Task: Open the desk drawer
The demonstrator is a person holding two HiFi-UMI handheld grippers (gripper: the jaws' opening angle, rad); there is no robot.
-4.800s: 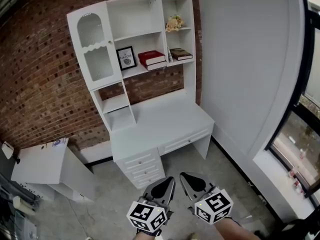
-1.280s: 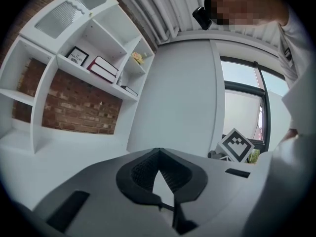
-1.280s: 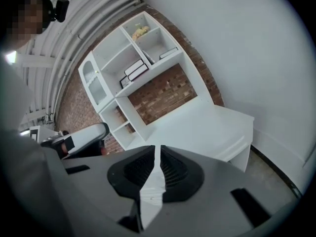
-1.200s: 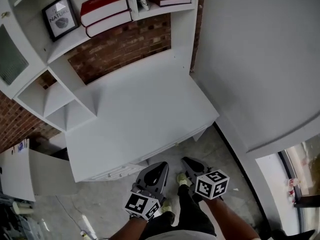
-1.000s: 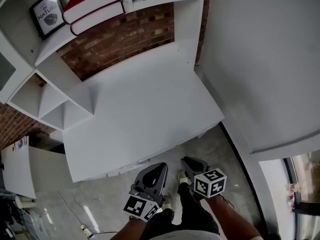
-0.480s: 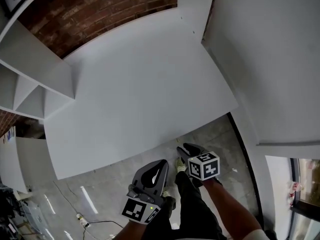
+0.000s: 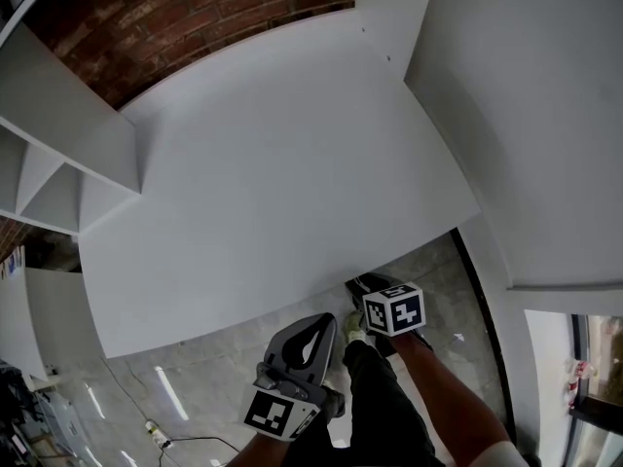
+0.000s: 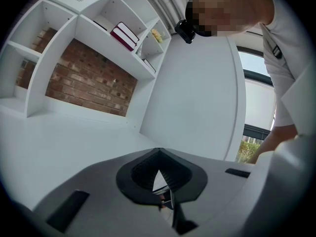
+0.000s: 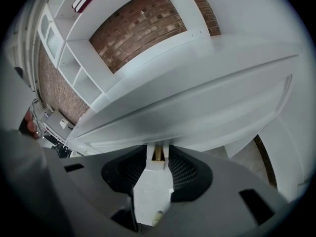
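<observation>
The white desk top [image 7: 273, 183] fills the head view, and its front edge hides the drawer there. In the right gripper view the white drawer front [image 9: 197, 117] runs under the desk top. Its small brass knob [image 9: 158, 153] sits between the tips of my right gripper [image 9: 158, 149]. The jaws are opening, with white gaps on both sides of the knob. In the head view the right gripper [image 7: 362, 282] reaches under the desk edge. My left gripper [image 7: 319, 321] hangs in front of the desk, over the floor. It is shut and empty [image 8: 158, 151].
A white shelf unit [image 7: 58, 134] and a brick wall [image 7: 195, 8] rise behind the desk. A white wall [image 7: 526, 115] closes the right side. A low white cabinet [image 7: 49, 309] stands left. A cable [image 7: 185, 443] lies on the grey floor. The person's legs are below the grippers.
The view has closed in over the desk. Both grippers have dropped toward its front edge, and the right one has slid forward under the edge.
</observation>
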